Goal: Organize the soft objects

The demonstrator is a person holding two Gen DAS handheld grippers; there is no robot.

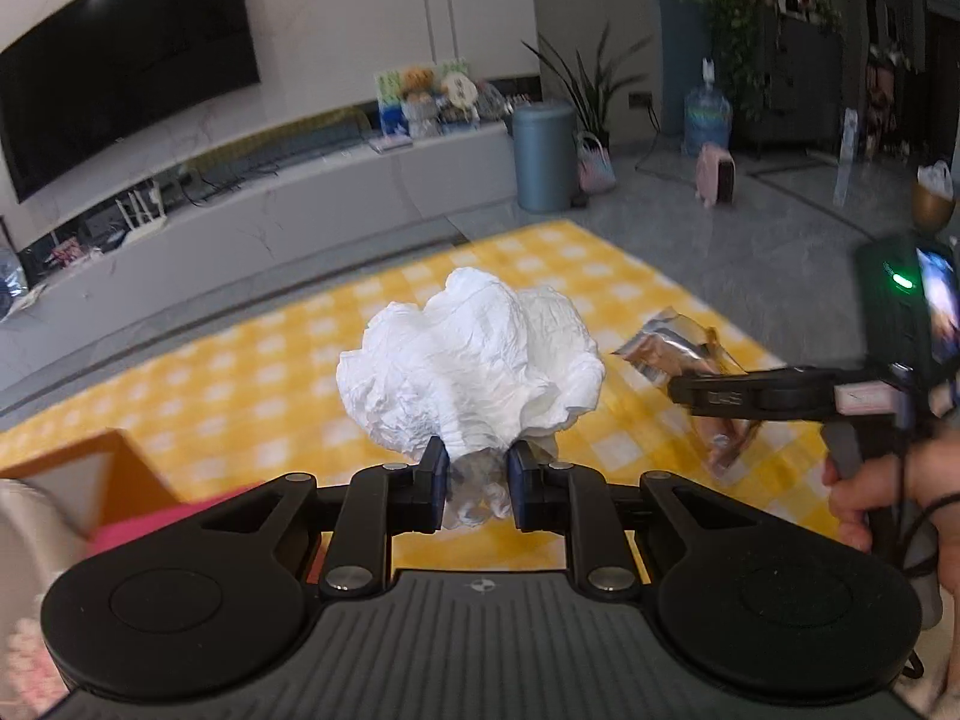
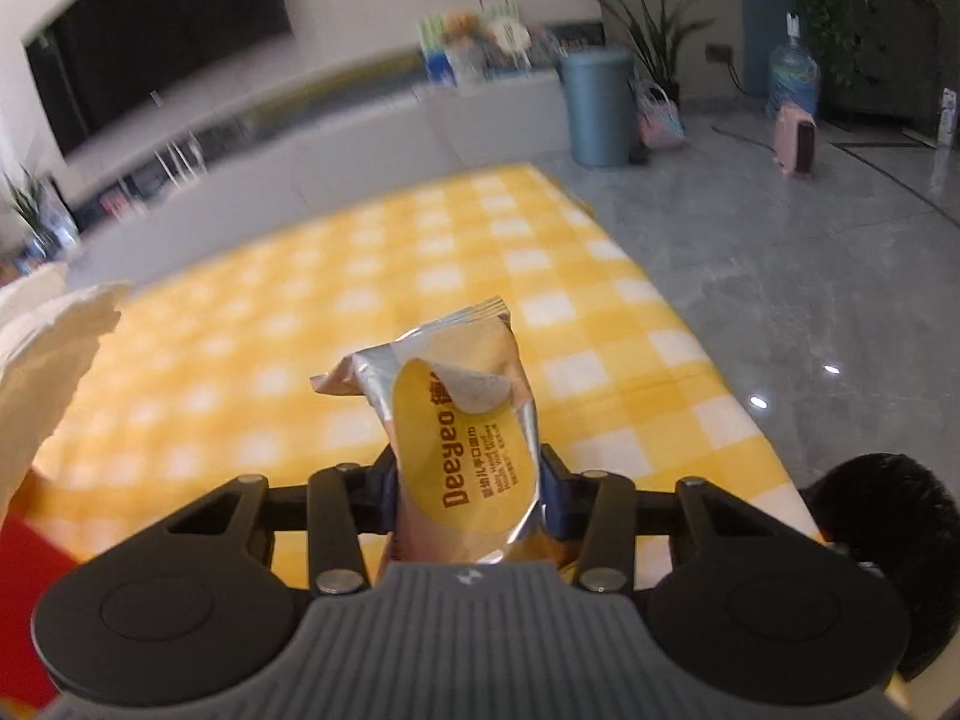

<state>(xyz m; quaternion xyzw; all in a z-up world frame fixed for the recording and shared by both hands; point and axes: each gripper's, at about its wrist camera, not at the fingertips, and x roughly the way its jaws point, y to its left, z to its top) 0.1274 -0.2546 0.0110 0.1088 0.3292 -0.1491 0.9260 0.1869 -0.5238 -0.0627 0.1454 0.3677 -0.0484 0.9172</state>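
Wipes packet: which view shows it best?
Right wrist view: the wipes packet fills the centre, label readable, clamped in the right gripper. Left wrist view shows it only from the side, partly behind that gripper.

The right gripper [image 2: 468, 495] is clamped on a silver wipes packet [image 2: 462, 450] with a yellow "Deeyeo" label, its peel flap curled back at the top. The packet stands up between the two fingers, above a yellow-and-white checked cloth [image 2: 336, 276]. At the left edge a crumpled white bag [image 2: 48, 348] reaches into view, with something red [image 2: 24, 594] below it. Far off stand a blue-grey bin [image 2: 600, 111], a dark television [image 2: 162, 24], a leafy plant [image 2: 654, 42] and a water jug [image 2: 792, 81] on the grey floor [image 2: 810, 276].
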